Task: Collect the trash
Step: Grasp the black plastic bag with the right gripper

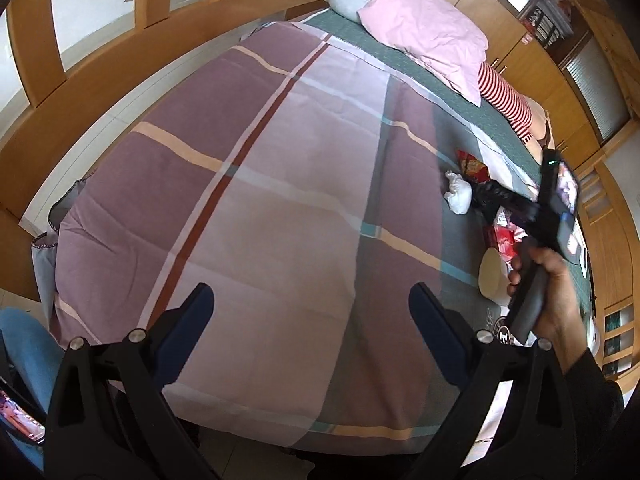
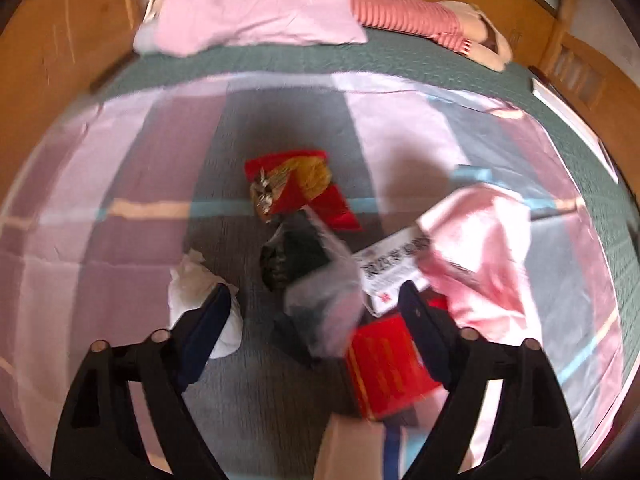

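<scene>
Here, the trash lies in a loose cluster on the plaid sheet [image 2: 100, 184] of a bed. In the right wrist view a red snack wrapper [image 2: 298, 184] sits near the centre. Just at its 6 o'clock lies a crumpled dark and clear plastic bag [image 2: 316, 276], blurred. At the bag's 9 o'clock is a white tissue wad [image 2: 192, 284]; at its 3 o'clock a white printed packet [image 2: 394, 264] lies partly under a pink cloth [image 2: 480, 256]. A red box [image 2: 384, 372] lies at the bag's 5 o'clock.

The right gripper [image 2: 316, 304] hangs over this heap, its jaws spread with nothing pinched; the left finger overlaps the tissue, the right finger overlaps the box and packet, though contact cannot be told.

In the left wrist view the left gripper [image 1: 312, 304] points at bare sheet, jaws spread and empty. At its 2 o'clock a hand [image 1: 556, 292] grips the other tool's handle, beside a cream cup [image 1: 492, 276].

A pink pillow [image 2: 256, 4] and a striped pillow [image 2: 404, 16] lie at 12 o'clock on the green cover [image 2: 280, 60].
</scene>
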The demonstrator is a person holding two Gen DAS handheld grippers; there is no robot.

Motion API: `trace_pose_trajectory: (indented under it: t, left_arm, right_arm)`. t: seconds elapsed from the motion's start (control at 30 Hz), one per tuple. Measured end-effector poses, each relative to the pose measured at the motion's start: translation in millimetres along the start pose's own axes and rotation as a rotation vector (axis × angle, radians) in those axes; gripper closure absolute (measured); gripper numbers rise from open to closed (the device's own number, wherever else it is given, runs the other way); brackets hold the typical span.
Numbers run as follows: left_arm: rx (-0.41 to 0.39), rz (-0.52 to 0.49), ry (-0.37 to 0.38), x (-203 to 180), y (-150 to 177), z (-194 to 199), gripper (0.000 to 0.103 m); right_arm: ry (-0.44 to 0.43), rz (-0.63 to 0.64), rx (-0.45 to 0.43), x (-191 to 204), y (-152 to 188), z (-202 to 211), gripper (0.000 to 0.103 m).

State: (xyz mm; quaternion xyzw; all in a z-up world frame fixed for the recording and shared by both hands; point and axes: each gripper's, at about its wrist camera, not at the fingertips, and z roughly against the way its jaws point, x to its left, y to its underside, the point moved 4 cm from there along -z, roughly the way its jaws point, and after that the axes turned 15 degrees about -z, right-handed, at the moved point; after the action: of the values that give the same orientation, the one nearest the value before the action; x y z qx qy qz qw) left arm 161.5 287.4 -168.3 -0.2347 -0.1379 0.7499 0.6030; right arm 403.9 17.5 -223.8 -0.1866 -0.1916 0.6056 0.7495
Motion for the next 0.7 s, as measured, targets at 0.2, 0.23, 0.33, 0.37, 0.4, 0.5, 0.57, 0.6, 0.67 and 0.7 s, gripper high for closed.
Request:
trace_pose_trajectory:
  t: [0.2,0.23,0.33,0.37,0.4,0.5,0.57,0.6,0.67,0.7]
  left_arm:
    - [0.019,0.021,0.014,0,0,-4,0.006]
    - [0.02,0.017,0.013,-2,1,-5,0.006]
    - [0.028,-0.004,0.017,-9,2,-8,0.006]
    - [0.032,-0.008,0.019,-11,3,-10,0.006]
    - [0.036,-0.012,0.023,-14,3,-11,0.006]
    - [0.044,-0.028,0.026,-21,5,-15,0.006]
    - [0.052,-0.035,0.023,-24,7,-17,0.006]
    - [0.057,-0.037,0.025,-25,8,-19,0.006]
    - [0.065,-0.045,0.029,-27,9,-21,0.006]
    - [0.069,-0.049,0.027,-28,9,-22,0.006]
  right_arm:
    - [-0.074,0.086,0.043,0,17,12,0.068]
    - [-0.112,0.075,0.038,-6,18,27,0.068]
    - [-0.16,0.035,0.017,-30,21,65,0.068]
    - [-0.162,0.015,0.024,-40,22,71,0.068]
    - [-0.156,-0.003,0.041,-51,24,74,0.068]
    - [-0.076,-0.073,0.077,-92,33,71,0.068]
    - [-0.06,-0.117,0.108,-112,42,63,0.068]
    - [-0.056,-0.134,0.118,-119,46,58,0.068]
    - [-0.038,-0.132,0.106,-122,49,52,0.068]
    - [-0.03,-0.117,0.102,-120,51,52,0.068]
